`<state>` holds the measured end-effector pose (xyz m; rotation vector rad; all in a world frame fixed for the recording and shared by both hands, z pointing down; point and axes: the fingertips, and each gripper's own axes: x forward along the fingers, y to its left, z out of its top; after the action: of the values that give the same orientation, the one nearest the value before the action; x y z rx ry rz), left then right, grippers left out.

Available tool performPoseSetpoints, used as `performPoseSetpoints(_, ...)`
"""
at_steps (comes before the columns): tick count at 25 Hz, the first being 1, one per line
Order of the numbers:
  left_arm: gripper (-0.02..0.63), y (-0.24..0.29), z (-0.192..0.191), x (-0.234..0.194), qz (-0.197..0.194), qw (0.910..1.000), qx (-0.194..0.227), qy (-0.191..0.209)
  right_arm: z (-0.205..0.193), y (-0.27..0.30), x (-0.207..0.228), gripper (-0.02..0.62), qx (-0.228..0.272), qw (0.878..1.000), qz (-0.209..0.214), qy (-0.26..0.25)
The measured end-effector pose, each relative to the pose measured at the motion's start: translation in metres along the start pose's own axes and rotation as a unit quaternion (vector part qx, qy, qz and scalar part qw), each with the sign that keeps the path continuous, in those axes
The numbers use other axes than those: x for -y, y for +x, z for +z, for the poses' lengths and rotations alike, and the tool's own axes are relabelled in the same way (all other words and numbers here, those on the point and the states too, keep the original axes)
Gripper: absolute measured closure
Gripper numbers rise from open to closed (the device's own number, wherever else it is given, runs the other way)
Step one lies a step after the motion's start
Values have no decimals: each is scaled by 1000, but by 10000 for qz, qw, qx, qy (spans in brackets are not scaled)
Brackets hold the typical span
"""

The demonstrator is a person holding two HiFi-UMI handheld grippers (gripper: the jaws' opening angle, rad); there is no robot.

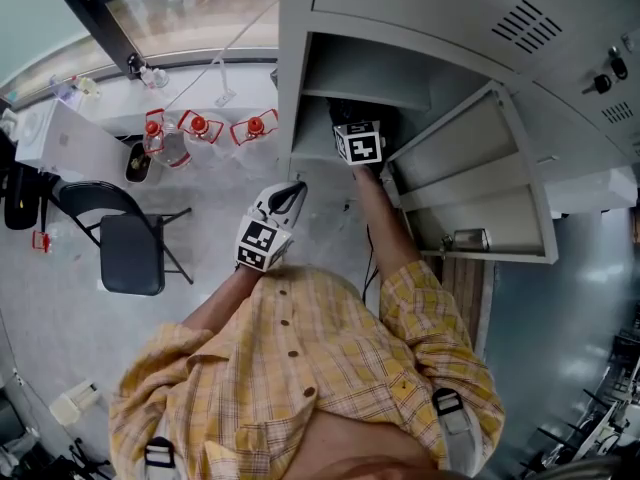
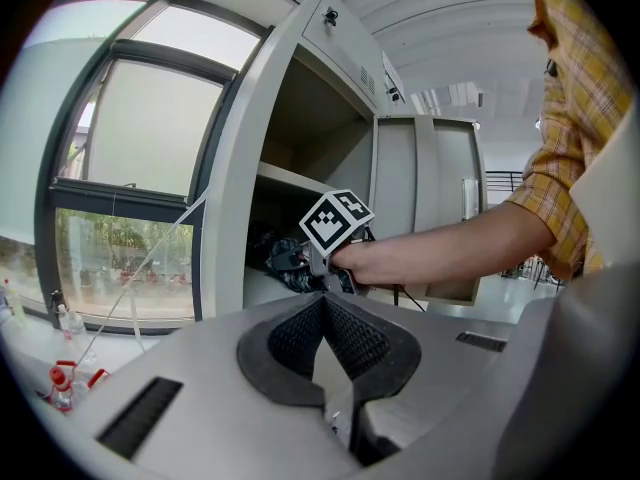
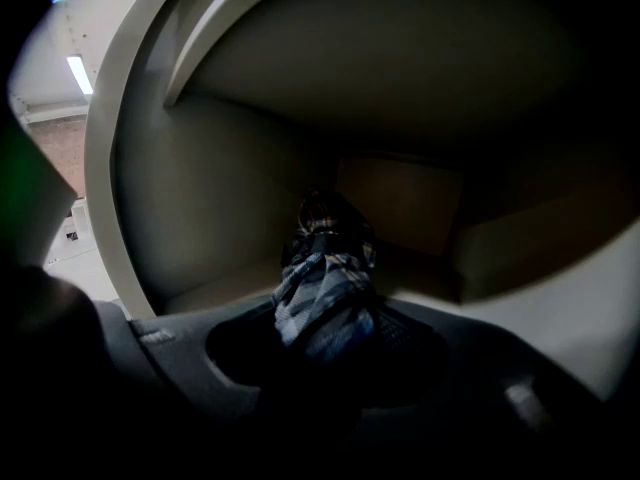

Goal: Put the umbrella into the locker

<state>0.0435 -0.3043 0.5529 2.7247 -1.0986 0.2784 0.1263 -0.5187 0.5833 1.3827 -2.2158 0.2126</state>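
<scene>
The right claw is inside the open compartment of the grey locker, under its inner shelf. Its jaws are closed on the folded umbrella, which has a blue checked cloth. The umbrella points away from the claw toward the dark back of the compartment. If its far end rests on the compartment floor, I cannot tell. The locker door stands wide open at the right side. The left claw is outside the locker, in front of its left edge. Its jaws are together at the tips and nothing is between them. On the floor, well apart from the locker, stands a black folding chair.
</scene>
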Motion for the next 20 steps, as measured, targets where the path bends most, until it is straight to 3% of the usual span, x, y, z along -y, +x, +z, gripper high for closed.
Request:
performPoseSetpoints(10,601,1,-7,2,-95,9999,-60,-32,-9,7,5,376,-338,9994,-107,-17)
performPoseSetpoints(15,601,1,-12,3,-132,9999,-96,-41,-6,5,6,330,-107,9995,98,296)
performPoseSetpoints(20,601,0,-11,5,-138,9998,-102,-52,0,-4,4,293,22,9995,160,280)
